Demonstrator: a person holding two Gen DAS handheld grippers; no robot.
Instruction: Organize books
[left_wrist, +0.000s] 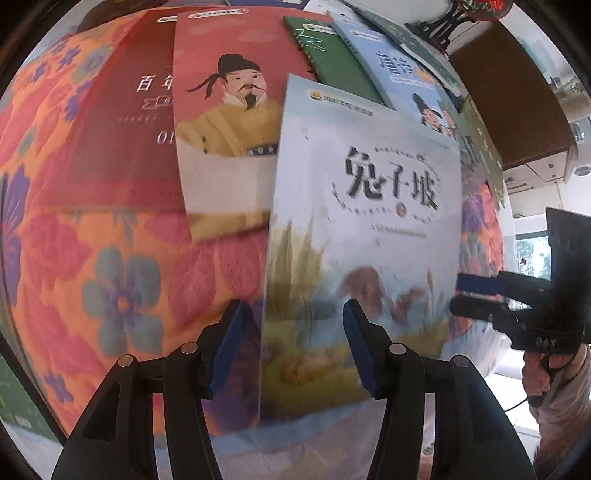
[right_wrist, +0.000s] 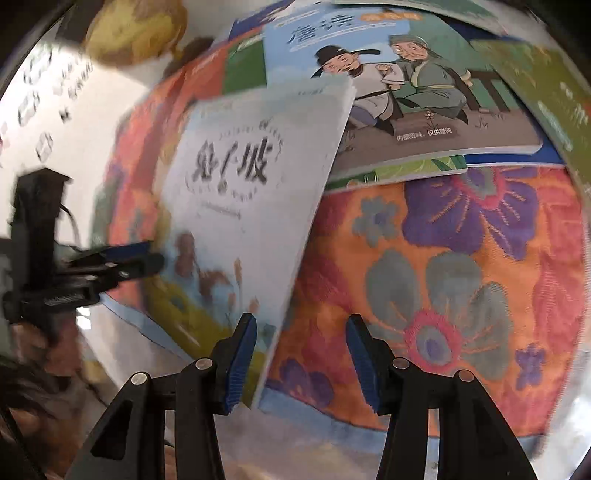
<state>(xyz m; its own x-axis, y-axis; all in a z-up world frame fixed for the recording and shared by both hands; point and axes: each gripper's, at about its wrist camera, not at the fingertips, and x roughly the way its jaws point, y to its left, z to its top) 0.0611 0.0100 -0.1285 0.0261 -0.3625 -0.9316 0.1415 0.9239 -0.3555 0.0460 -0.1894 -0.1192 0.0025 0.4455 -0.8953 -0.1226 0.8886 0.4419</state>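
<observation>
Your table wears a soft woven cloth (right_wrist: 443, 258), orange and pink with big purple and grey flowers stitched on it. On top, near the front edge, lies the pale rabbit book (left_wrist: 369, 206), thin and flat, with a smooth cover, black letters and a picture of grass and brown animals. Its far corner rests over other books. Beside it on one side you see the pink book (left_wrist: 221, 122) with a man in a yellow robe, half on a dark red book (left_wrist: 122, 122). Behind it lie a green ring-bound notebook (left_wrist: 332, 59) and the blue book (right_wrist: 406, 81) with two cartoon people.

Your left claw (left_wrist: 291, 347) is spread partway. The rabbit book's near left edge shows between its blue ridged pads (left_wrist: 225, 343), but you cannot tell if they touch it. Your right claw (right_wrist: 301, 358) is spread partway too, over the cloth. Its left pad sits just at the book's near corner, and nothing is pinched.
</observation>
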